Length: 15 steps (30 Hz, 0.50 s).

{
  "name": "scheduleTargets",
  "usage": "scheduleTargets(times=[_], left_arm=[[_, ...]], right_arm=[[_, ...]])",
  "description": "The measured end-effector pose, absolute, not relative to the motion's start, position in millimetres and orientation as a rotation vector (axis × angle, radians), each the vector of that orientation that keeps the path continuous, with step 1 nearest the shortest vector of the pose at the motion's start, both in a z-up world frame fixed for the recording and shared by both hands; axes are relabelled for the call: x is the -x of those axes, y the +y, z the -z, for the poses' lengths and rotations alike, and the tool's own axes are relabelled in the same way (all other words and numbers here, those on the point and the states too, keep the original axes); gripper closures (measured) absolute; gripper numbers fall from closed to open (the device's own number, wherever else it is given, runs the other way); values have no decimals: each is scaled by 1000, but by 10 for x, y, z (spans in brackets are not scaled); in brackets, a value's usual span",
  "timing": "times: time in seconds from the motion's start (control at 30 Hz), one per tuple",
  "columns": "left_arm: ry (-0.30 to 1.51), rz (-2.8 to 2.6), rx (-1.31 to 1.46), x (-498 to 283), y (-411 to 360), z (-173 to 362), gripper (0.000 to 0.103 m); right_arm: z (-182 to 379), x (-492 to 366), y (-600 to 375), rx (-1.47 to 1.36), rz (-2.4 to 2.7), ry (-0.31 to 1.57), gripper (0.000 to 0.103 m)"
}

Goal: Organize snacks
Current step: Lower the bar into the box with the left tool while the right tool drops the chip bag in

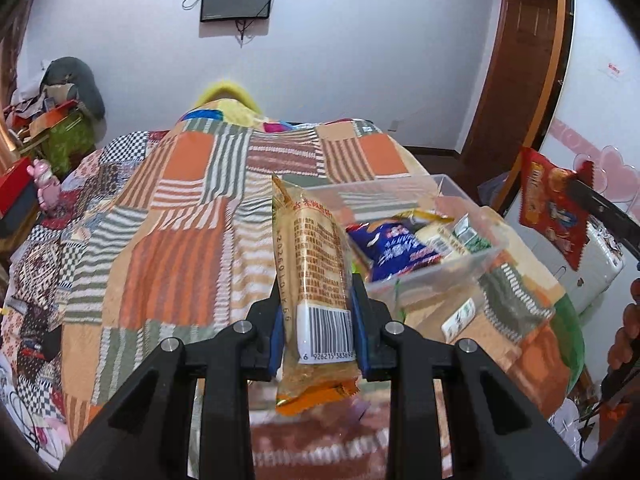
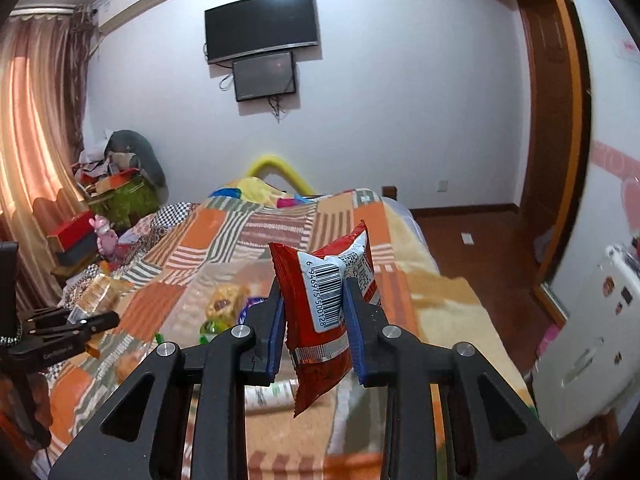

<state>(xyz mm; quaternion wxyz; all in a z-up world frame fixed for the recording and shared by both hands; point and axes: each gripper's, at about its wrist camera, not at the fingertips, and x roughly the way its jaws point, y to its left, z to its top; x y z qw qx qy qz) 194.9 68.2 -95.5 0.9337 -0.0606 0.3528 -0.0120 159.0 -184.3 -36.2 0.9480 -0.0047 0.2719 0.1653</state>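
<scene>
My left gripper (image 1: 318,300) is shut on a long orange-and-clear snack packet (image 1: 310,256) with a barcode, held upright above the patchwork bedspread (image 1: 180,220). Just right of it lies a clear plastic box (image 1: 472,264) with a blue packet (image 1: 394,246) and other snacks inside. My right gripper (image 2: 314,304) is shut on a red snack packet (image 2: 324,308) with a white barcode panel, lifted over the bed. The red packet (image 1: 554,208) also shows at the right edge of the left wrist view. The left gripper (image 2: 92,316) shows at the left of the right wrist view.
A white-and-green packet (image 1: 460,320) lies on the bedspread in front of the box. More snacks (image 2: 226,300) lie blurred on the bed below the red packet. Piled boxes and clothes (image 2: 116,184) stand left of the bed. A white appliance (image 2: 592,340) stands at right.
</scene>
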Motion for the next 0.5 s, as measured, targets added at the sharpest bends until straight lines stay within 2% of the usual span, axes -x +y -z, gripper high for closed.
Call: scheduleTargets(times=[0.5], left_arm=[[832,30,137,-2950,473,1290,75]], right_arm=[[769,-2270,-1444,26,-470,642,78]])
